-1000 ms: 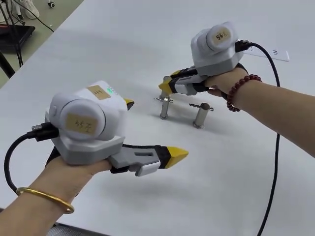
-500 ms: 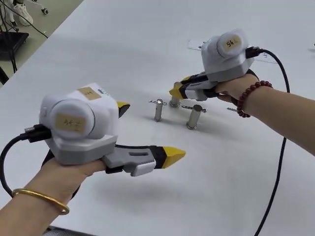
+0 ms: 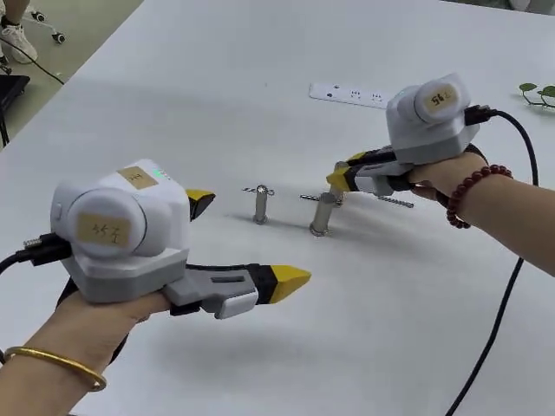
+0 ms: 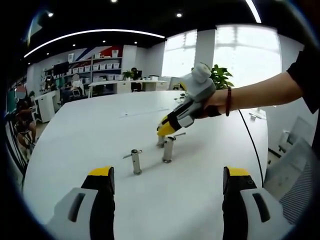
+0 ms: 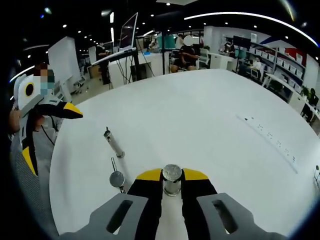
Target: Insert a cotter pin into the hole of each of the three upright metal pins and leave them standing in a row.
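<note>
Hovering over the white table [image 3: 173, 104], L gripper [image 3: 247, 238] has jaws spread wide, nothing btwn them. Next, two metal pins stand upright, apart: left pin [image 3: 260, 204] w/ a cotter pin [image 3: 251, 190] thru its top, middle pin [image 3: 322, 214] likewise. R gripper [image 3: 340, 179] has jaws narrow, clamped on the third pin [image 5: 172, 174], just behind the middle pin.

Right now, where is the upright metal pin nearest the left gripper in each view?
Head view: nearest pin, centre, left of the other two.
Left gripper view: nearest pin, lower centre-left, above the left-hand jaw.
Right gripper view: nearest pin, left of centre, beyond the jaws.
Shared landmark: right gripper, jaws shut on third pin.
</note>
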The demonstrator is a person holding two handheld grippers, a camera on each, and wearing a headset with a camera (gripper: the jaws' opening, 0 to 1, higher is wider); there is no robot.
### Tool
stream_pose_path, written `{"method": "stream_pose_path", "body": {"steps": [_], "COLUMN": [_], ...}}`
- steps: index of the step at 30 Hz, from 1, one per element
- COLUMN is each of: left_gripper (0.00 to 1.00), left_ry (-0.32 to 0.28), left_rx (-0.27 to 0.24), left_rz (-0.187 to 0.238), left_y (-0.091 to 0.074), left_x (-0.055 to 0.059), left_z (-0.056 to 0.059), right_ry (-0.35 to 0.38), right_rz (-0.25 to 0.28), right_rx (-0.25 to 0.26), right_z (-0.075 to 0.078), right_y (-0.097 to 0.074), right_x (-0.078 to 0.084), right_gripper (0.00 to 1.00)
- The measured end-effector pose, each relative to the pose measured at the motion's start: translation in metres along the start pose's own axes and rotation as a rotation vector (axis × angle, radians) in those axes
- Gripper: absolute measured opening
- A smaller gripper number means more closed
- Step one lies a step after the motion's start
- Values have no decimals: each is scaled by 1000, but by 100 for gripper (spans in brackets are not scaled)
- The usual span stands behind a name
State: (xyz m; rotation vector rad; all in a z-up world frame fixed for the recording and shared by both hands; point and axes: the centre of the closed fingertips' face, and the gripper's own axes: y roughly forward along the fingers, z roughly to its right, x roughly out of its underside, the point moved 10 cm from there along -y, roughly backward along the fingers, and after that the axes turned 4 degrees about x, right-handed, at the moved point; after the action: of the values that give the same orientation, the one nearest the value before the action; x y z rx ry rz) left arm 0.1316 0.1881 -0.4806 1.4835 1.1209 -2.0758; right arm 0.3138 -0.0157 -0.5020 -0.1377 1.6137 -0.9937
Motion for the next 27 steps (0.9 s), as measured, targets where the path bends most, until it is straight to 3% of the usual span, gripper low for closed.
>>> {"method": "stream_pose_path", "body": {"steps": [8, 14, 16, 22, 27], "left_gripper": [89, 89, 89, 89, 89], "left_ry": [4, 8, 9, 16, 18], "left_rx": [5, 6, 6, 9, 12], "left_rz": [-7, -8, -8, -7, 0], "left_y": [0, 0, 0, 0, -1], "left_x": [1, 1, 1, 0, -1], "left_z": [1, 1, 2, 3, 4], "right_ry": [17, 18, 15, -13, -11], "right_rz": [-9, -1, 3, 8, 18], "right_rx": [22, 35, 40, 56, 59], "right_z": [4, -6, 1, -23, -30], "right_y": [-21, -37, -38, -53, -57], "right_x": [19, 28, 29, 33, 37], "right_gripper": [8, 8, 8, 8, 8]}}
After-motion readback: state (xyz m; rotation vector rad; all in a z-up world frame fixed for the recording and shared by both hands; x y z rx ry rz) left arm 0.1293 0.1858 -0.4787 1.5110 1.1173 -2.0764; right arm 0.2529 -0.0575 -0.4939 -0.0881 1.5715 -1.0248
